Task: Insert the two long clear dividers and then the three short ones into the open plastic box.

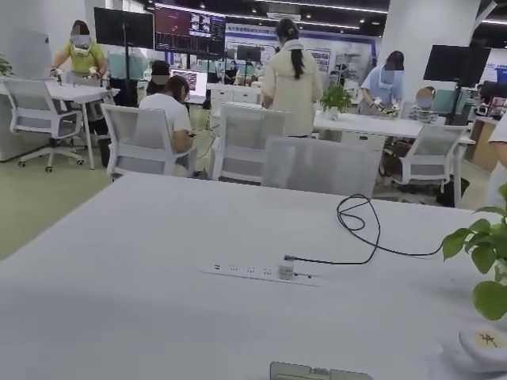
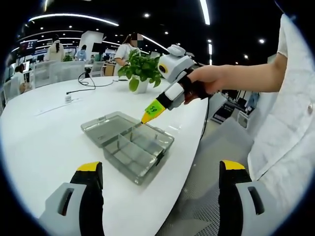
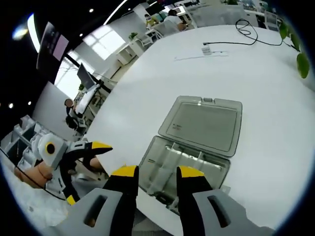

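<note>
The clear plastic box (image 2: 133, 152) lies open near the table's edge, its flat lid (image 2: 104, 127) folded back. Clear dividers split its base (image 3: 184, 167) into compartments; the lid (image 3: 204, 120) lies beyond it. A strip of the lid (image 1: 317, 372) shows at the head view's bottom edge. My left gripper (image 2: 161, 167) is open wide, short of the box. It also shows beside a hand as the left gripper (image 3: 86, 172). My right gripper (image 3: 157, 172) hovers over the base with its jaws a little apart and nothing seen between them. In the left gripper view the right gripper's yellow tip (image 2: 147, 115) reaches the box's far side.
A potted plant (image 2: 140, 69) stands on the white table (image 1: 142, 261) beyond the box. A power strip (image 1: 257, 271) and a black cable (image 1: 356, 222) lie mid-table. A white round object (image 1: 485, 344) sits under the plant's leaves (image 1: 483, 253). People and chairs are at other desks.
</note>
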`<state>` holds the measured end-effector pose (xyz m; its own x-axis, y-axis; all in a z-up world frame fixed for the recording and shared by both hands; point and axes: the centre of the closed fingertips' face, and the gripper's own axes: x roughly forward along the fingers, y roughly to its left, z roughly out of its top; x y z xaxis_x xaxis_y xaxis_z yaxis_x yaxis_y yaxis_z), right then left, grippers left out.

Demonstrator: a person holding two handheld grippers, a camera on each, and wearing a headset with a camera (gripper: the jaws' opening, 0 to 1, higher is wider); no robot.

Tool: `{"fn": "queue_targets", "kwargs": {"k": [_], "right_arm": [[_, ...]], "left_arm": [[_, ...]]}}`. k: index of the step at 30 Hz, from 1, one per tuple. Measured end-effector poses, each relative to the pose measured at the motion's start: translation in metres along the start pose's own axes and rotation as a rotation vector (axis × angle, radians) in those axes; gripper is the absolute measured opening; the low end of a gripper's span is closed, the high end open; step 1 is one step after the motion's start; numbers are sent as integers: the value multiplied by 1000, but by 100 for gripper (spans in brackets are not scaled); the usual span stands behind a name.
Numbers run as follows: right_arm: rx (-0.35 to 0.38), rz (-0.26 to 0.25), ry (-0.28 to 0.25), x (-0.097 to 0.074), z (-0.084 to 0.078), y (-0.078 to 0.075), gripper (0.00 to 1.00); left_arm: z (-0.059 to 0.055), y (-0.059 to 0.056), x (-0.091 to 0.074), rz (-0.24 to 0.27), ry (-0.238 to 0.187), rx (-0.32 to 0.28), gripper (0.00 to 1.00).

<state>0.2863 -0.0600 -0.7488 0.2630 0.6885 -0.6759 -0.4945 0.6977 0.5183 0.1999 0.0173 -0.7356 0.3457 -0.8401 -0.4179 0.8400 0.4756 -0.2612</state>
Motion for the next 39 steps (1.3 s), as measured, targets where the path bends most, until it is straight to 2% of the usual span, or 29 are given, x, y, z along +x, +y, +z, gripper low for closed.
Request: {"fn": "queue_targets", "kwargs": {"k": [4,9,11,13,15,18,20,22,24,26,30,31,34,37,39], "right_arm": [[-72,29,-11,-13,2,1,36],[-186,62,13,-31,-8,0,44],[-308,62,51,-41,-17,-5,48],[-375,58,73,-48,-23,-11,52],[-389,69,89,-53,-28,-13,54],[-483,81,131,-60,-37,-21,57],[-520,93,168,-63,-46,-26,60],[-583,104,197,-63,-52,-32,62],[-598,102,230,-62,-58,-37,62],[-656,114,264,-59,-64,-44,63],[-753,99,328,-53,-74,-62,63],[-806,97,348,-51,-76,-66,62],[-893,95,400,-44,-83,-75,61],[-1006,79,476,-37,-92,-90,57],[-1044,65,518,-32,-98,-100,55]], "left_arm": [[2,1,-4,25,-6,1,100],[3,0,-7,44,-13,3,100],[2,0,-7,56,-19,-2,100],[2,0,-7,62,-20,-3,100],[2,0,-6,66,-23,-7,100],[3,-1,-4,66,-23,-5,100],[4,-1,-3,67,-25,-5,100],[4,0,-3,66,-24,-4,100],[5,1,-2,66,-22,-4,100],[5,3,-2,70,-21,-5,100],[7,6,-2,75,-20,-6,100],[7,7,-2,75,-21,-8,100],[7,8,-2,78,-19,-11,100],[5,10,-1,82,-16,-19,100],[4,11,-1,83,-14,-23,100]]}}
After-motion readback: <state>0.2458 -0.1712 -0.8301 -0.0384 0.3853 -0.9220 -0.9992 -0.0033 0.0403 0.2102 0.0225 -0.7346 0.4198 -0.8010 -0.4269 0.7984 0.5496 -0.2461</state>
